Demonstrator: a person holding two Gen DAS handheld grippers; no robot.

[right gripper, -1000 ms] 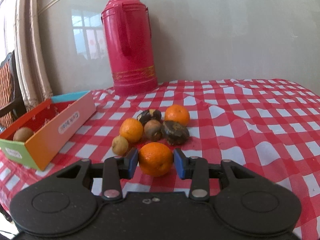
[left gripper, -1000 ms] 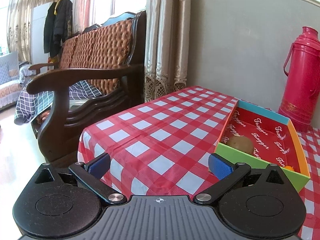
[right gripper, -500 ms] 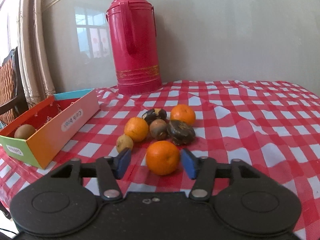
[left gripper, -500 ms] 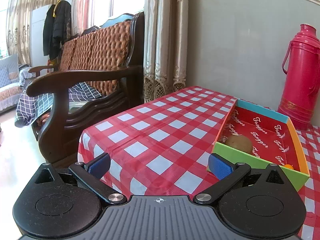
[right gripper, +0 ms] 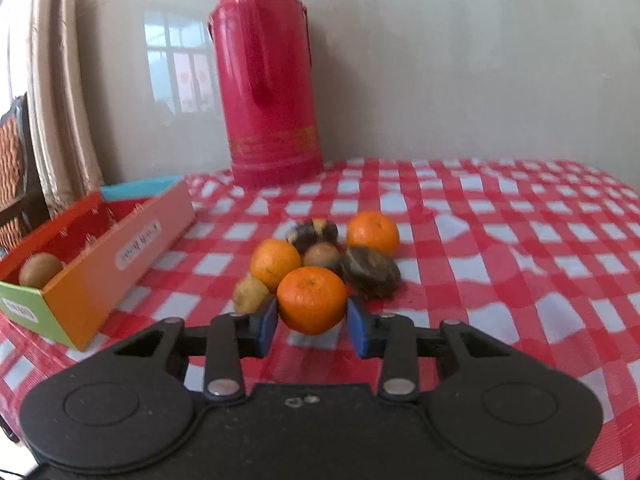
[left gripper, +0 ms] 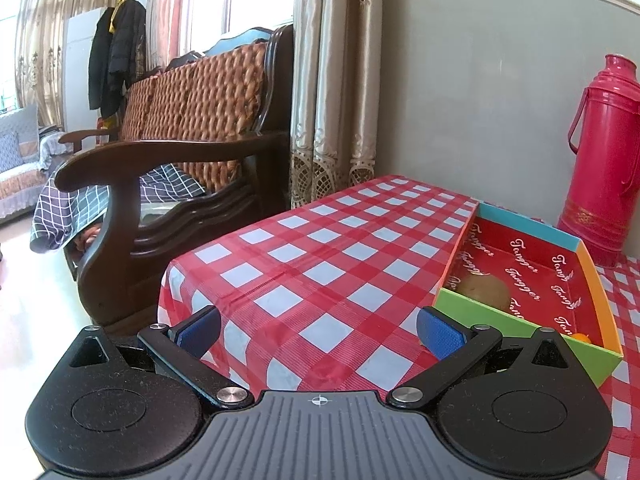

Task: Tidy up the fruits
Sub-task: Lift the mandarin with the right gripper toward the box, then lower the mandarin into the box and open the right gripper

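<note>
A: What sits in the cardboard box (right gripper: 120, 240)?

B: A brown kiwi (right gripper: 40, 269) lies at the box's near end, against the green wall. From the left wrist view a sliver of something orange (left gripper: 580, 336) shows at the box's near right corner; too little is visible to name it.

A: And the loose fruit?

B: It is heaped on the checked counter (right gripper: 520, 240), to the right of the box. Two oranges (right gripper: 275, 263) (right gripper: 372, 232), three dark or brown fruits and a small yellowish fruit (right gripper: 250, 294) lie bunched together there. A red thermos (right gripper: 270, 76) stands behind the box's far end, by the wall.

A: How are the tongs?

B: The right tongs (right gripper: 311, 326) point slightly downward and grip a third orange (right gripper: 311, 300), with both blue pads against its sides, just in front of the heap. The left tongs (left gripper: 319, 330) are spread wide with nothing between them, hovering over the counter left of the box's near end.

A: What has changed?

B: Half a second ago the right pads stood clear of that orange; the jaws have just been closing, and now they clamp it. The left tongs and the box look the same as before.
</note>
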